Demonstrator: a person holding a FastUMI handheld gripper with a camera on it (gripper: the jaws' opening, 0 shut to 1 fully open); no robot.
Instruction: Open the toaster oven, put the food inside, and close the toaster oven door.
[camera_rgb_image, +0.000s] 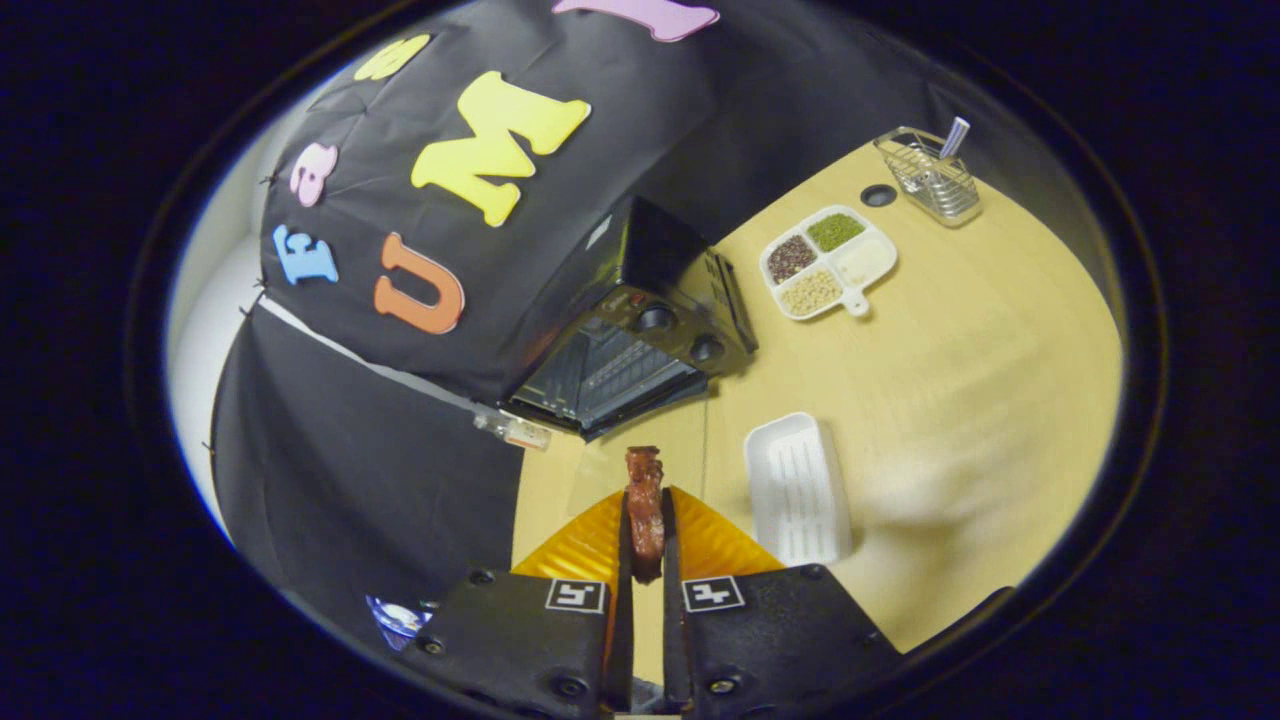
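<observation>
- The fingers (646, 520) are closed tight on a strip of food (645, 500), held raised so it can go inside.
- The toaster oven (640, 345) stands just beyond, door already down.
- A white tray (797, 487) lies on the desk (960, 400), right of the fingers.

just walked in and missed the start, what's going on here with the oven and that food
A person's handheld tool is shut on a reddish-brown piece of food, held above the wooden table. Ahead of the fingers, the toaster oven stands with its door already open. A white tray lies beside the fingers. The food is not yet inside.
</observation>
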